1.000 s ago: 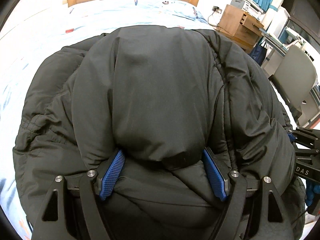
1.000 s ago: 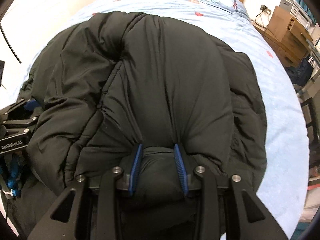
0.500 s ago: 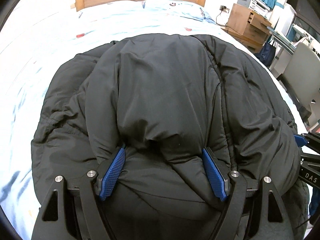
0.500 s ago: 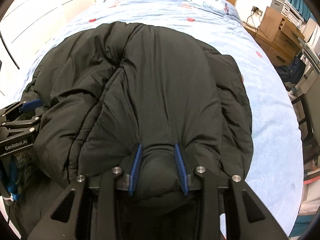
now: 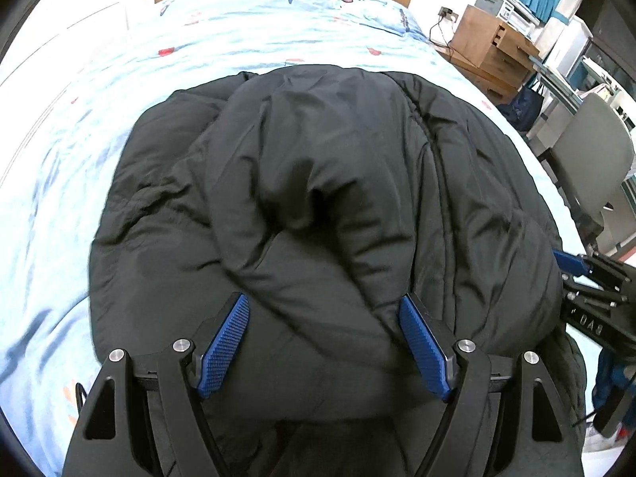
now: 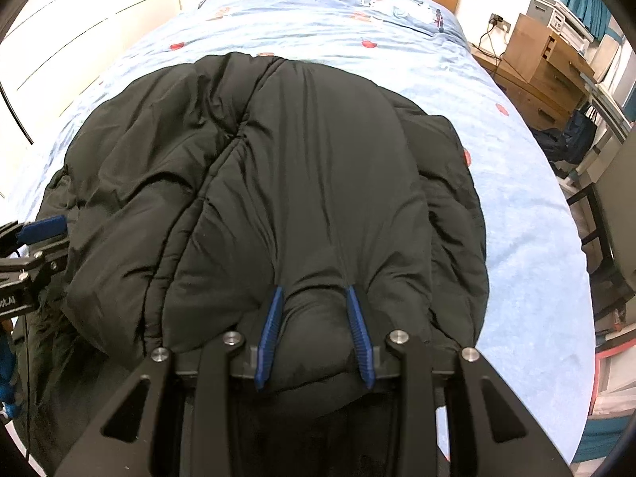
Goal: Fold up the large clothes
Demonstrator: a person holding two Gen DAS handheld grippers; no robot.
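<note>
Both tools have drawn back and up since a second ago, so more of the bed (image 5: 99, 127) now shows beyond the black puffer coat (image 5: 318, 198), which lies bunched on the bed ahead of and under our tools. Our left tool (image 5: 324, 342) stands wide, its pads bearing on a fat roll of padding between them (a loose grip, by the look of it). Our right tool (image 6: 314, 334) is clamped narrower on a pinched bulge of the same coat. We judge the coat soft, springy and slick-faced, bulky rather than heavy; it will puff back and slide out of shallow pinches. Best to take hold deep at a hem or stitched seam just ahead of each tool.
</note>
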